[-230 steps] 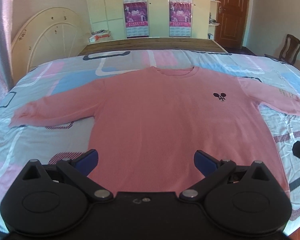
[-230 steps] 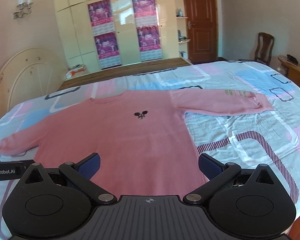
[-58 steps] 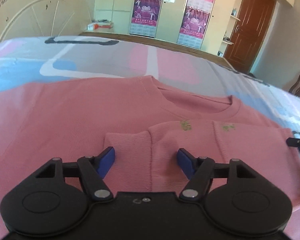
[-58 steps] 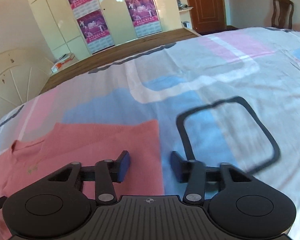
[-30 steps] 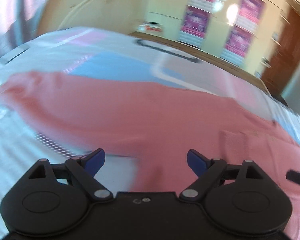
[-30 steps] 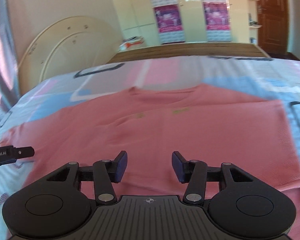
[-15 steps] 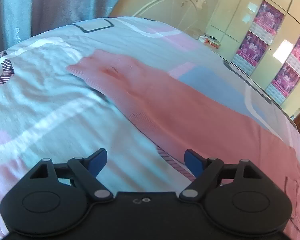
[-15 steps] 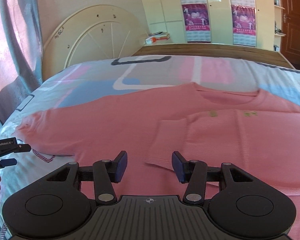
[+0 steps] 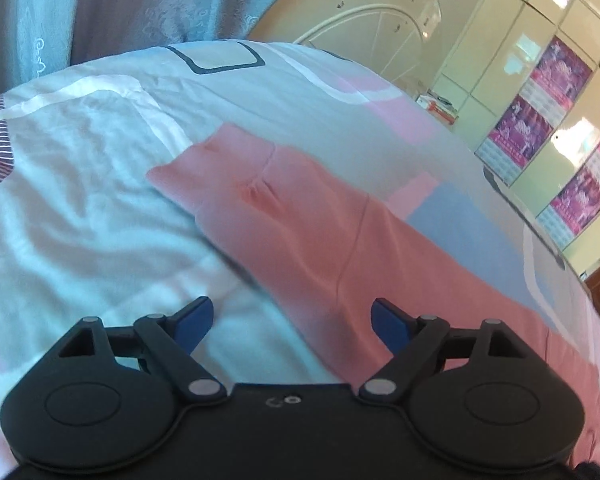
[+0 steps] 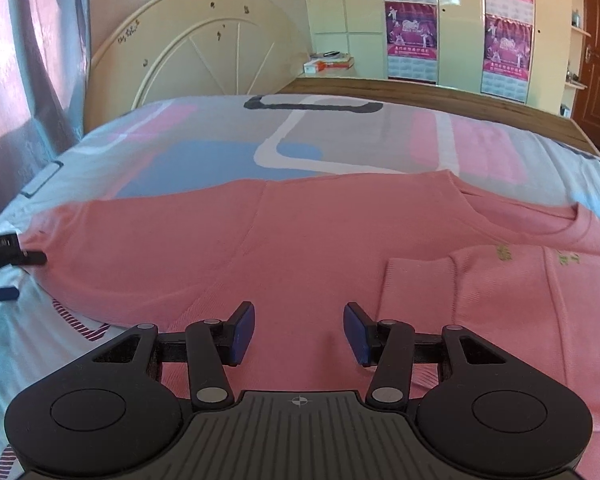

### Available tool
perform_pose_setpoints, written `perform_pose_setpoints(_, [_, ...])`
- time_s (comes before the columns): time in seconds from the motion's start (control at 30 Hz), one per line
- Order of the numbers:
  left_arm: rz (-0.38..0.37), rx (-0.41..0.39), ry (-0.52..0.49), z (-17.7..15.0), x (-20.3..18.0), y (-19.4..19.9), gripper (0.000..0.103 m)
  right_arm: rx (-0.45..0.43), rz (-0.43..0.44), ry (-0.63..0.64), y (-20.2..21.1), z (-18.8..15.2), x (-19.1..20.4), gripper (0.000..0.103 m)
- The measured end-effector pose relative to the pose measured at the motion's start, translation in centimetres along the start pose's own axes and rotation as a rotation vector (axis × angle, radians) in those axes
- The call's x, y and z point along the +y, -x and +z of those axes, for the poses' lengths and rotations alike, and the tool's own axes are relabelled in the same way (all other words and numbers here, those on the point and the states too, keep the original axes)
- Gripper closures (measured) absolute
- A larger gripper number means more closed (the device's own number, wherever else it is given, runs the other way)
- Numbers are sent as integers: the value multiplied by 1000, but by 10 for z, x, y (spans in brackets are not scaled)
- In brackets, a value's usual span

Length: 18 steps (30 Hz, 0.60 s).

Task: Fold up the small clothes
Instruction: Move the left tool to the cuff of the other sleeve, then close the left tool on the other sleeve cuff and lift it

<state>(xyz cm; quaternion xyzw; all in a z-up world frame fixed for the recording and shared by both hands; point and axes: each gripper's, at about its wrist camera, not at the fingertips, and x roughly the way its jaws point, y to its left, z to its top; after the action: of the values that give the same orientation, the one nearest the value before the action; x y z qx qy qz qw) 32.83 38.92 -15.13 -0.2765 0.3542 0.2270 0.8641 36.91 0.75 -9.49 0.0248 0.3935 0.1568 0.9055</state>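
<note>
A pink long-sleeved sweater (image 10: 300,248) lies flat on a bed (image 10: 220,148) covered with a patterned sheet of pale blue, pink, white and grey blocks. In the right wrist view the garment's body stretches across the middle of the bed, its round neckline (image 10: 516,216) toward the right. One sleeve is already folded in across the chest, its ribbed cuff (image 10: 418,284) lying on the body just beyond the right tongs (image 10: 299,334), with small greenish lettering (image 10: 504,254) on the fabric next to it. The other sleeve (image 9: 300,232) reaches out to the side over the sheet, and the left wrist view shows it running diagonally, with its cuff (image 9: 216,164) at the far upper left and a few small creases just behind the cuff seam.

The left tongs (image 9: 292,320) hover above that outstretched sleeve with their blue pads spread wide; the jaws have just been opening a little and nothing is gripped, the sleeve's edge passing under the gap and the right-hand pad. In the right wrist view their black tip (image 10: 4,250) shows at the left edge, near the sleeve's end.

The right tongs stand partly parted over the sweater's body, pads apart from each other and pinching no cloth.

A cream arched headboard (image 10: 204,48) leans against the wall, and purple posters (image 10: 410,20) hang on the pale wardrobe doors behind the bed. A curtain (image 9: 100,8) hangs at the left.
</note>
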Motion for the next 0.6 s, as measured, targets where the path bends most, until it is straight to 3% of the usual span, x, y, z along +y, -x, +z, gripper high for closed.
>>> perform_pose_setpoints(0.13, [-16,-8,27,12,3,-14,14,14,-20,16,-16,3,5,54])
perform_pose_setpoints(0.23, [-27,-36,31,18,5,-22,19,27,-34,26,-26,3,6,54])
perform_pose_setpoints(0.3, [-19,-61,13,19,5,-24,33,38,-40,32,-33,2,6,54])
perform_pose_setpoints(0.43, [-7,-82,22,22,11,-27,76,64,-43,26,-44,-1,5,54])
perform_pose_setpoints(0.6, [-25,-84,40,24,16,-27,96,75,-41,22,-49,-2,3,54])
